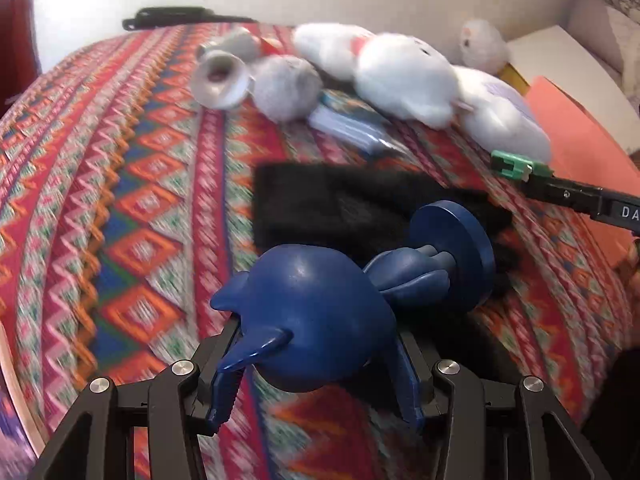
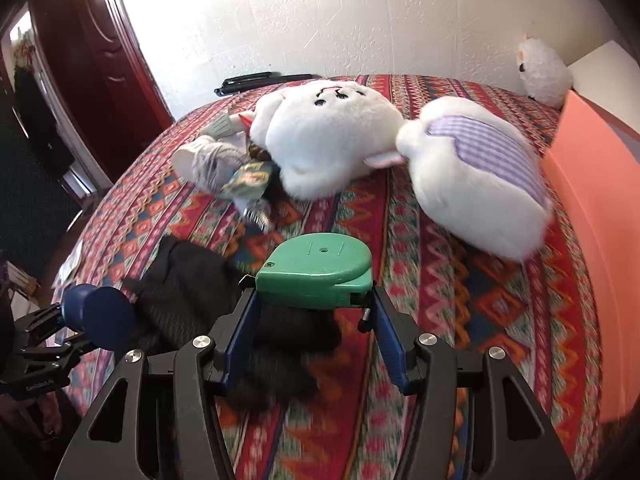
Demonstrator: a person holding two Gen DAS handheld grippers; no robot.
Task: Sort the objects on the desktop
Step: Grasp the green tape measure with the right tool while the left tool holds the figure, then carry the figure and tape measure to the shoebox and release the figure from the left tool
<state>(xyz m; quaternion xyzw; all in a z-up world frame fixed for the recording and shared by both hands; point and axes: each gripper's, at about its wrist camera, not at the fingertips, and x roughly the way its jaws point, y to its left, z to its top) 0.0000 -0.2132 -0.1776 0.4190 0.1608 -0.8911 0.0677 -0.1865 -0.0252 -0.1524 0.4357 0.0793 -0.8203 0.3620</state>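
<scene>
My left gripper [image 1: 316, 360] is shut on a dark blue bird figure [image 1: 320, 312] with a round base, held above the patterned cloth. From the right wrist view the same blue figure [image 2: 96, 312] shows at the far left. My right gripper [image 2: 312, 304] is shut on a green tape measure [image 2: 316, 276]; its green case [image 1: 516, 162] also juts in at the right of the left wrist view. Under both lies a black fuzzy cloth [image 1: 340, 204] [image 2: 188, 292]. White plush toys [image 2: 328, 136] [image 1: 404, 76] lie further back.
The patterned tablecloth [image 1: 132, 184] covers the table. An orange box [image 2: 596, 216] stands at the right edge. Grey cups [image 1: 218, 76], a grey pompom [image 1: 286, 86] and a plastic packet [image 1: 352, 128] lie at the back left. A small white plush [image 2: 544, 72] sits by the wall.
</scene>
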